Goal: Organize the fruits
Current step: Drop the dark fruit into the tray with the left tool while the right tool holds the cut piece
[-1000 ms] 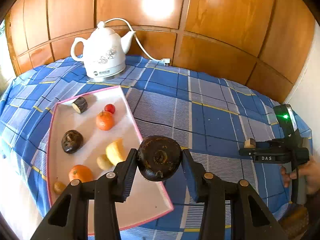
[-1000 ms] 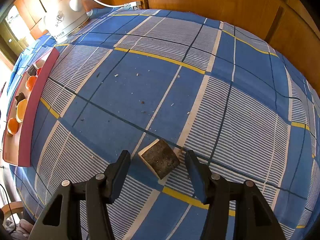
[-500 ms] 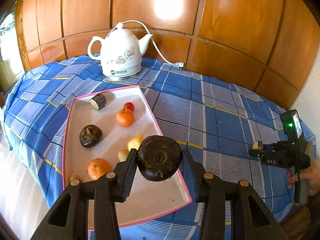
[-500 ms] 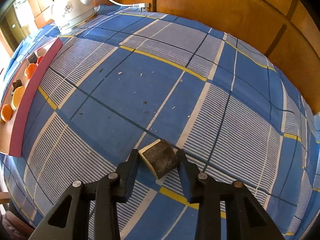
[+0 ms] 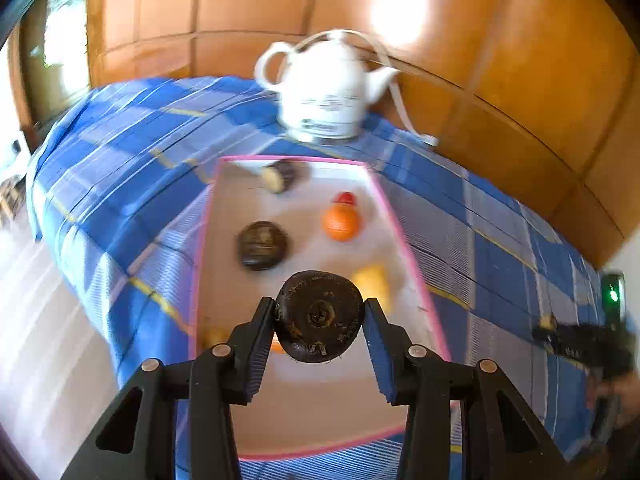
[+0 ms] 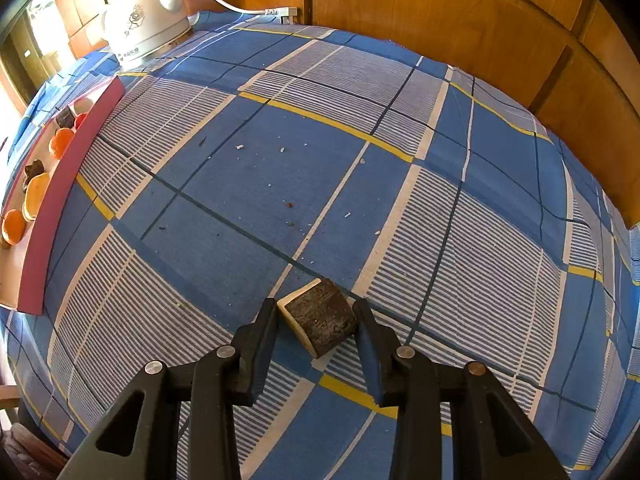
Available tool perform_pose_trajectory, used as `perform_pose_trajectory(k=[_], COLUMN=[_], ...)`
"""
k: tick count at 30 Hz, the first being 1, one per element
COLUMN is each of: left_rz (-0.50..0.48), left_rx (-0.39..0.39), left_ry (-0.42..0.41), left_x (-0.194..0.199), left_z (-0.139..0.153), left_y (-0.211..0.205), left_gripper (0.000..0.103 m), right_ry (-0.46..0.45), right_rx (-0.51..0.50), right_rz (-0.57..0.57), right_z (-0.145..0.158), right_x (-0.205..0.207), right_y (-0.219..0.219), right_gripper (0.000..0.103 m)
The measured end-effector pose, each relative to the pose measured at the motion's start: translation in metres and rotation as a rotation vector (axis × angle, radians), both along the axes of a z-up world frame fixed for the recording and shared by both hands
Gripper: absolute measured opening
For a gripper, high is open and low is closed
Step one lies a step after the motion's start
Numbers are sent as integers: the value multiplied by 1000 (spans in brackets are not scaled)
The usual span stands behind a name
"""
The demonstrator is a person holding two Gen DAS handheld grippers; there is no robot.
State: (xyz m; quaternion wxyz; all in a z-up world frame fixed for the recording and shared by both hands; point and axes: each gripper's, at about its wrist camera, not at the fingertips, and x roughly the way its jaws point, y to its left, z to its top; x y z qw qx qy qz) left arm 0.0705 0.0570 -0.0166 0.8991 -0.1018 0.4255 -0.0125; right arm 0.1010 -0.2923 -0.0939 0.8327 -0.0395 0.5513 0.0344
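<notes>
My left gripper (image 5: 319,318) is shut on a dark round fruit (image 5: 319,316) and holds it above the pink-rimmed white tray (image 5: 304,400). On the tray lie an orange (image 5: 341,222), a red fruit (image 5: 345,198), a dark round fruit (image 5: 262,245), a cut dark piece (image 5: 280,174) and a yellow piece (image 5: 374,285). My right gripper (image 6: 317,322) is closed around a dark cut fruit chunk (image 6: 320,320) with a pale cut face, on the blue checked cloth (image 6: 260,184). The right gripper also shows blurred in the left wrist view (image 5: 580,346).
A white electric kettle (image 5: 328,92) with a cord stands behind the tray, against the wooden wall (image 5: 500,40). In the right wrist view the tray's pink rim (image 6: 60,196) is at far left and the kettle (image 6: 148,12) at top left. Crumbs dot the cloth.
My left gripper has swung left and over the tray with the dark fruit, view now blurred. My right gripper has closed in from open onto the cut chunk.
</notes>
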Motion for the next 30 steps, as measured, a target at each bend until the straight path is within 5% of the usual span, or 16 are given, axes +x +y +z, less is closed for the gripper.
perform_pose_trajectory(k=[8, 18, 20, 30], left_rz=[4, 8, 20, 13], left_rx=[-43, 0, 13, 92], left_ry=[24, 63, 55, -5], left_x=[25, 70, 70, 40], left_z=[-8, -31, -33, -16], left_y=[9, -5, -5, -15], left_gripper=[45, 51, 59, 65], right_ry=[0, -1, -1, -6], right_rx=[1, 4, 5, -4], right_rz=[1, 2, 3, 6], right_z=[0, -1, -1, -1], right_x=[1, 1, 1, 2], right_y=[0, 0, -1, 1], right_gripper=[38, 38, 38, 38])
